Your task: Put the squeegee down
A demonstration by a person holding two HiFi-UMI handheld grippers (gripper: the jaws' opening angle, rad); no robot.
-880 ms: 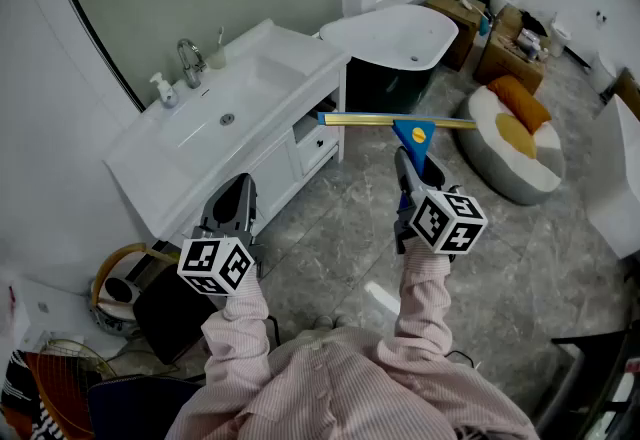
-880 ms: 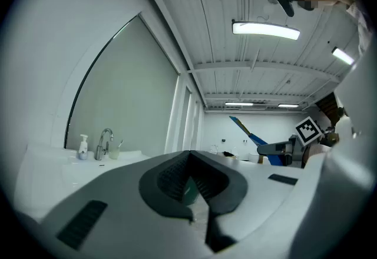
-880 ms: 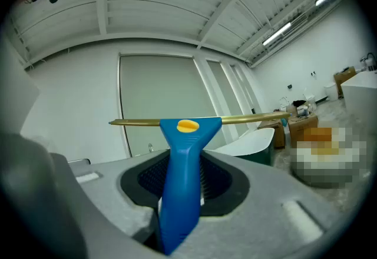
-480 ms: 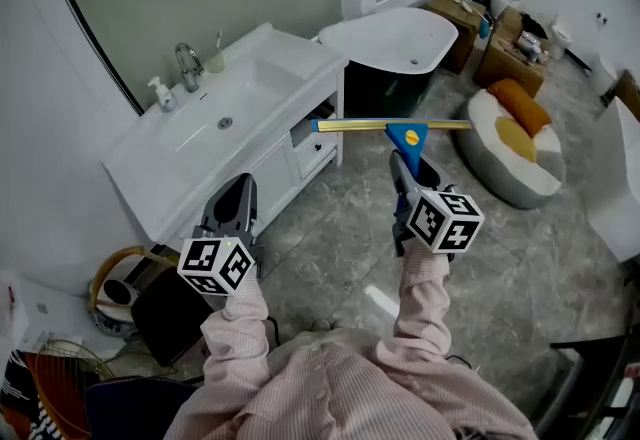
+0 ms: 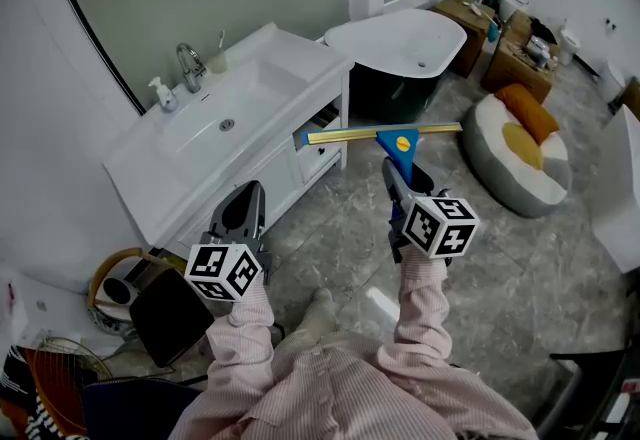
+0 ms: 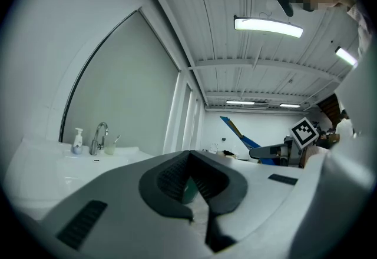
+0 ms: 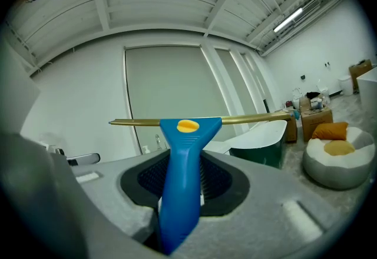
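Note:
The squeegee (image 5: 401,144) has a blue handle with a yellow dot and a long brass blade bar. My right gripper (image 5: 404,174) is shut on the handle and holds it level in the air, the bar crosswise in front of the vanity's corner. In the right gripper view the handle (image 7: 181,176) runs up between the ribbed pads, the bar across the top. My left gripper (image 5: 246,212) hangs lower left over the floor, its jaws together with nothing in them (image 6: 191,184). The left gripper view shows the squeegee (image 6: 235,130) off to the right.
A white vanity (image 5: 150,173) with a sink, faucet (image 5: 188,62) and soap bottle (image 5: 163,89) runs along the left wall, one drawer (image 5: 322,131) open. A bathtub (image 5: 402,40) stands behind, with a round cushion (image 5: 517,156) and cardboard boxes (image 5: 522,44) to the right. A basket (image 5: 116,280) and dark bag (image 5: 168,314) sit bottom left.
The right gripper and the squeegee have drifted a little left, toward the vanity's corner. The left gripper has shifted slightly right. A foot now shows on the floor between the arms.

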